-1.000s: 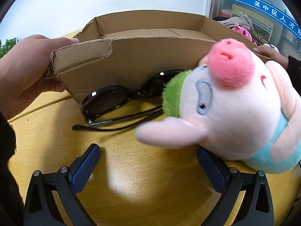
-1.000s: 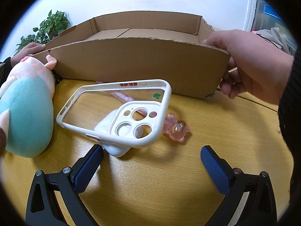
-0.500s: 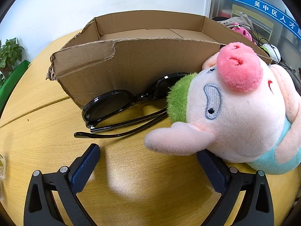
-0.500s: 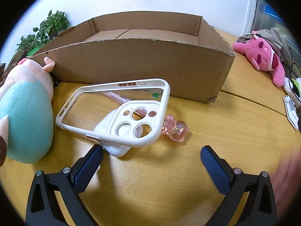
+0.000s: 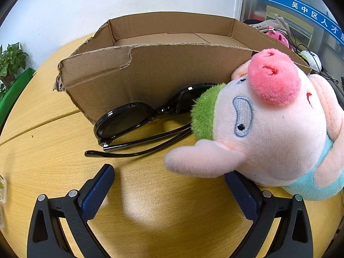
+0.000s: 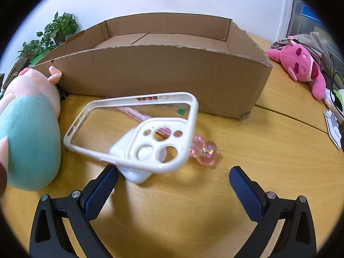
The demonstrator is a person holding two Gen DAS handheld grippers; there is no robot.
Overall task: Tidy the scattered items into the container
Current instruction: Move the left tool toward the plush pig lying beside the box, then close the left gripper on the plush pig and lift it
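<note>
An open cardboard box (image 5: 150, 68) stands on the wooden table; it also shows in the right wrist view (image 6: 163, 73). Black sunglasses (image 5: 137, 124) lie against its front wall. A pink pig plush (image 5: 275, 124) in a teal shirt lies beside them, its ear over my left gripper's right finger. My left gripper (image 5: 169, 185) is open and empty just in front. In the right wrist view a white phone case (image 6: 137, 129) rests tilted on a white earbud case (image 6: 133, 163), with a pink bear charm (image 6: 204, 150) beside it. My right gripper (image 6: 174, 185) is open and empty.
A pink plush (image 6: 301, 66) and cables lie at the right on the table. A small white item (image 6: 333, 126) sits near the right edge. A potted plant (image 6: 53, 34) stands behind the box at the left. The pig plush (image 6: 30, 129) fills the left of the right wrist view.
The hands that held both ends of the box have left the views. Both grippers have stayed nearly still, and the objects have not moved.
</note>
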